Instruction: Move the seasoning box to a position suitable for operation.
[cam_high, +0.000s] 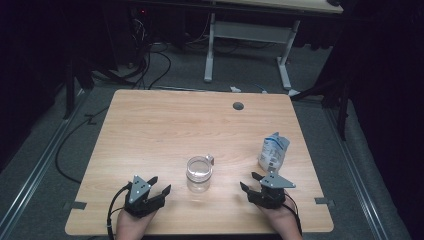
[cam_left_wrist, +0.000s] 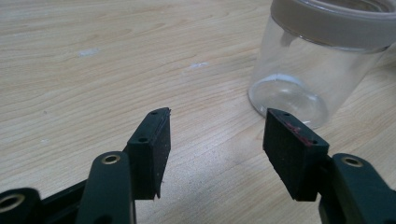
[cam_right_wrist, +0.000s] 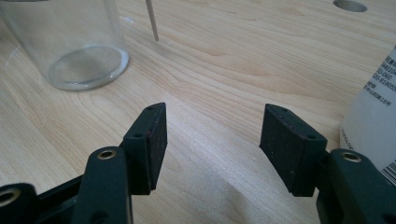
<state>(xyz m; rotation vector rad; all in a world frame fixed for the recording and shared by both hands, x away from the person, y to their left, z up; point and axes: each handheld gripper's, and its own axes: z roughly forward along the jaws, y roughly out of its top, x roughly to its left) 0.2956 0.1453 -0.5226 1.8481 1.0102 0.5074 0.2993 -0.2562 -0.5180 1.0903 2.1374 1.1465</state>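
A clear glass jar (cam_high: 199, 174) with a pale rim stands upright near the middle front of the wooden table (cam_high: 165, 125). My left gripper (cam_high: 159, 186) rests on the table to the jar's left, open and empty. In the left gripper view the jar (cam_left_wrist: 322, 60) stands just beyond the right jaw, apart from it, and the left gripper (cam_left_wrist: 217, 140) holds nothing. My right gripper (cam_high: 250, 181) lies to the jar's right, also open and empty. In the right gripper view the jar (cam_right_wrist: 70, 42) is at upper left and a white pouch (cam_right_wrist: 373, 116) at right of the right gripper (cam_right_wrist: 212, 135).
The white and blue pouch (cam_high: 273, 151) stands right of the jar, just beyond my right gripper. A round cable hole (cam_high: 238, 106) sits near the table's far edge. A thin stick (cam_right_wrist: 152, 21) shows beside the jar. Another table's legs (cam_high: 210, 45) and cables stand on the floor behind.
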